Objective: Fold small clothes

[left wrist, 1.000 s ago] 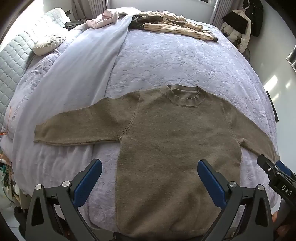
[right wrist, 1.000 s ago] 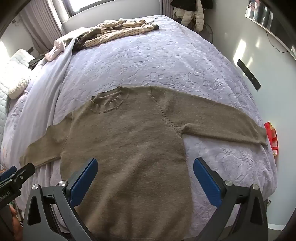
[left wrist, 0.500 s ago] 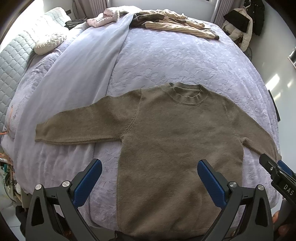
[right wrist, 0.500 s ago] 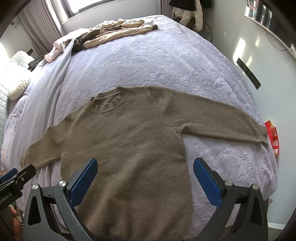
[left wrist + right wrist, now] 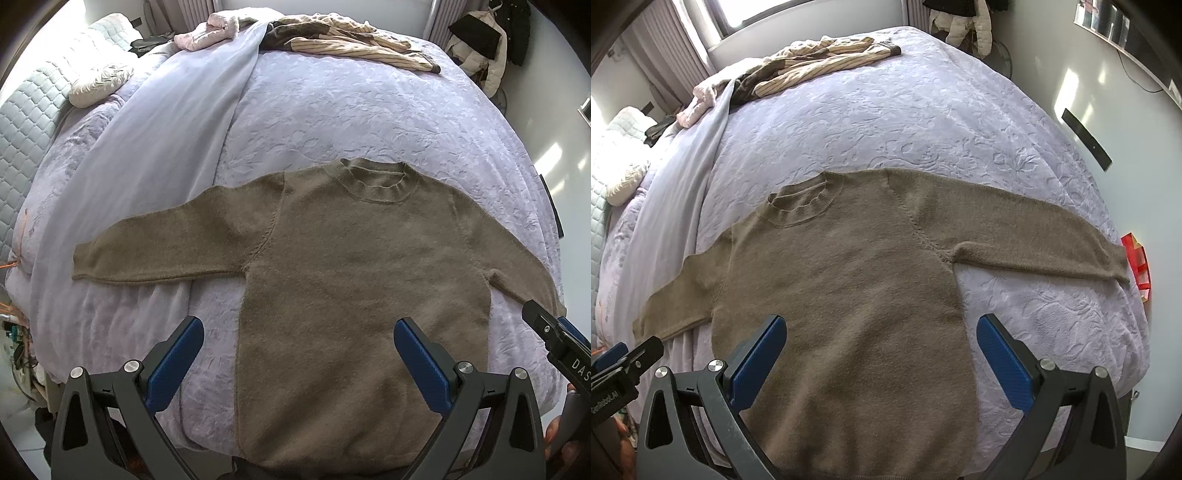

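An olive-brown knit sweater (image 5: 351, 280) lies flat and face up on the lavender bedspread (image 5: 351, 110), collar away from me and both sleeves spread sideways. My left gripper (image 5: 297, 332) hovers open above its lower hem, holding nothing. In the right wrist view the same sweater (image 5: 842, 280) fills the middle, its right sleeve (image 5: 1034, 236) reaching the bed's edge. My right gripper (image 5: 881, 330) also stands open over the lower body of the sweater, nothing between its blue pads. Each gripper shows at the edge of the other's view.
A striped beige and brown garment (image 5: 351, 40) and a pink one (image 5: 207, 33) lie at the far end of the bed. A pale blue sheet (image 5: 155, 147) runs down the left side, with a pillow (image 5: 99, 81). A red box (image 5: 1137, 262) sits beyond the right edge.
Both cameras have drifted slightly; the sweater sits a little lower and to the right in the left view. The sweater itself has not moved, and both grippers stay open.
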Motion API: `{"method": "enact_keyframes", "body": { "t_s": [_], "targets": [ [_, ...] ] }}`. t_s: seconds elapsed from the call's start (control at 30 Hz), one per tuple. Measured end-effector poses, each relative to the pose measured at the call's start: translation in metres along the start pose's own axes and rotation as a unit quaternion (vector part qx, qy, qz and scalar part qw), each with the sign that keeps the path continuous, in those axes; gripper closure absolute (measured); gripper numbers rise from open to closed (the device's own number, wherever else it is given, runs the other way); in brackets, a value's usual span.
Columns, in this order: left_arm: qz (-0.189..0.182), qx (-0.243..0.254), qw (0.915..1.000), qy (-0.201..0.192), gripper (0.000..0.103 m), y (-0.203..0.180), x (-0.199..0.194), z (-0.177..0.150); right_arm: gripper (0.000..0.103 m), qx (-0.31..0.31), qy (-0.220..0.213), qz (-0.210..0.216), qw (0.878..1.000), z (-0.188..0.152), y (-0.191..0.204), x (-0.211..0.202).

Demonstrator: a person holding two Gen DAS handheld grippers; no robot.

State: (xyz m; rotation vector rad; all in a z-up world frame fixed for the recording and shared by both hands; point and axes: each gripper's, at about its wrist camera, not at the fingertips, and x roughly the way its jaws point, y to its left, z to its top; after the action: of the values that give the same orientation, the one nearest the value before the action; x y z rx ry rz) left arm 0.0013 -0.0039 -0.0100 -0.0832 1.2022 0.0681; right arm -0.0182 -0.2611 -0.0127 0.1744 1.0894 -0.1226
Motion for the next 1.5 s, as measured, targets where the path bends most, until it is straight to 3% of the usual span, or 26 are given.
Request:
{"method": "enact_keyframes", "body": {
  "t_s": [0.27,0.53,0.83,1.2,1.5],
  "targets": [
    [0.005,0.0,0.9999,0.009,0.0,0.0,0.002,-0.001,0.0,0.0,0.006,0.001,1.0,0.0,0.002,0.006],
    [0.003,-0.008,0.9999,-0.009,0.0,0.006,0.004,0.001,0.0,0.001,0.007,-0.001,1.0,0.001,0.003,0.009],
    [-0.017,-0.023,0.9995,0.016,0.0,0.009,0.011,0.003,0.0,0.0,0.01,-0.004,1.0,0.005,0.002,0.011],
    [0.003,-0.003,1.0,0.0,0.0,0.01,0.012,0.0,0.0,-0.028,0.013,0.009,1.0,0.012,0.011,0.016],
    [0.004,0.002,0.9999,0.013,0.0,0.017,0.023,-0.004,0.0,-0.027,0.035,0.011,0.999,0.012,0.014,0.028]
  ]
}}
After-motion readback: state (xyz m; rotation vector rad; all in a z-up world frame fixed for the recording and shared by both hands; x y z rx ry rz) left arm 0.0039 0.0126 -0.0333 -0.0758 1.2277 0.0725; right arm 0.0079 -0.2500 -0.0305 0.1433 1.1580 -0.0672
